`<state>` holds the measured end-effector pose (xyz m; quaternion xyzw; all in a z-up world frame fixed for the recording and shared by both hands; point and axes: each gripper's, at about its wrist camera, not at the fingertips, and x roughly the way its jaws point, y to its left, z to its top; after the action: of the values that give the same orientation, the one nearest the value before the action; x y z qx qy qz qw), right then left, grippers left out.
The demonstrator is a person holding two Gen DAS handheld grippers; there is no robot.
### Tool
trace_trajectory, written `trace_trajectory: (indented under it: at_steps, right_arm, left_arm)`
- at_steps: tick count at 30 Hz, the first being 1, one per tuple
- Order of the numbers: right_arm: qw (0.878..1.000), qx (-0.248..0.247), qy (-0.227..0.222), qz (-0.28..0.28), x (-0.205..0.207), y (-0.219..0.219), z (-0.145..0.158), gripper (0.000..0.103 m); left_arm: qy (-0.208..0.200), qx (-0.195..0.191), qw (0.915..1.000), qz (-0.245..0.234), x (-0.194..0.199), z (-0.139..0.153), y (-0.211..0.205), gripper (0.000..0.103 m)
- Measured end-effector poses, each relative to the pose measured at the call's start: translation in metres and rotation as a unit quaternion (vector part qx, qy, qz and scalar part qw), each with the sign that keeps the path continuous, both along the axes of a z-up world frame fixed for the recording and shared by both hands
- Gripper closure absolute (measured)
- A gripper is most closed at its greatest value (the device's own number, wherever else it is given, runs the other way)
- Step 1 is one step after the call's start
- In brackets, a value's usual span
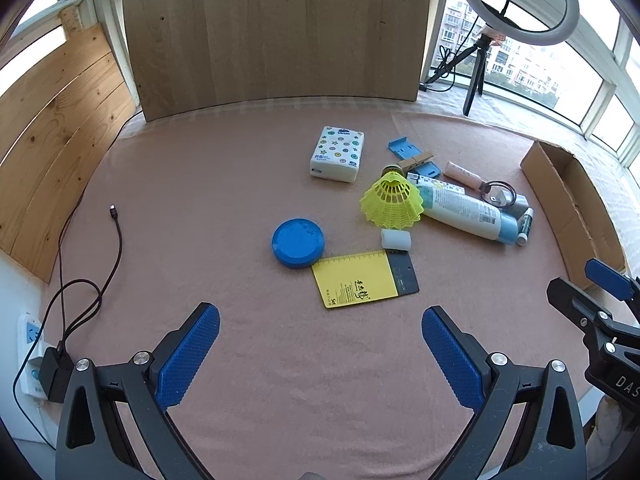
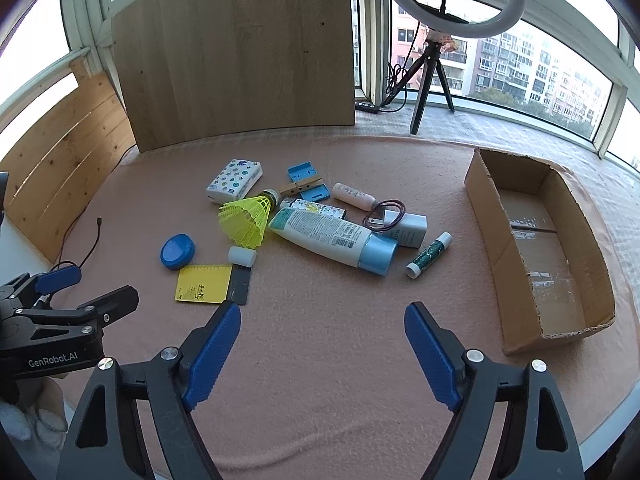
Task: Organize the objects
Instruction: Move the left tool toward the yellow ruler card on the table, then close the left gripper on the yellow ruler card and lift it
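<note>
A pile of small items lies on the pink cloth: a yellow shuttlecock (image 2: 245, 222), a white-and-blue tube (image 2: 334, 240), a green glue stick (image 2: 428, 255), a blue round lid (image 2: 177, 251), a yellow card (image 2: 204, 283), a white cap (image 2: 242, 257) and a tissue pack (image 2: 235, 181). An open cardboard box (image 2: 486, 216) stands to the right. My right gripper (image 2: 322, 322) hovers open in front of the pile, nothing between its fingers. My left gripper (image 1: 320, 328) is open too, just short of the yellow card (image 1: 352, 279) and blue lid (image 1: 298, 243).
A wooden board (image 2: 236, 52) stands upright at the back, wooden slats (image 2: 60, 164) to the left. A ring light on a tripod (image 2: 434, 68) stands by the window. A dark cable (image 1: 112, 240) runs to a power strip (image 1: 30, 354) at left.
</note>
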<state>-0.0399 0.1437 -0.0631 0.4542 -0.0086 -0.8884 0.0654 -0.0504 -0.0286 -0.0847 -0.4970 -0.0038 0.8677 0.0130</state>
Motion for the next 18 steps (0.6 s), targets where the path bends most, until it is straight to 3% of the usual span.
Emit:
trace_trajectory:
  at_steps: [3, 8, 13, 18]
  right_arm:
    - [1.0, -0.001, -0.004, -0.003, -0.002, 0.002, -0.003, 0.027]
    - [1.0, 0.001, -0.013, -0.016, -0.002, 0.009, -0.01, 0.027]
    - [0.999, 0.004, -0.019, -0.035, 0.0, 0.021, -0.015, 0.027]
    - [0.998, 0.004, -0.026, -0.053, 0.004, 0.034, -0.02, 0.027]
  left_arm:
    - [-0.002, -0.004, 1.0, -0.007, -0.009, -0.006, 0.0, 0.005]
    - [-0.036, 0.02, 0.9989, -0.024, -0.029, -0.025, 0.001, 0.029]
    - [-0.062, 0.035, 0.996, -0.055, -0.044, -0.042, 0.013, 0.045]
    - [-0.075, 0.037, 0.9927, -0.087, -0.062, -0.055, 0.028, 0.055]
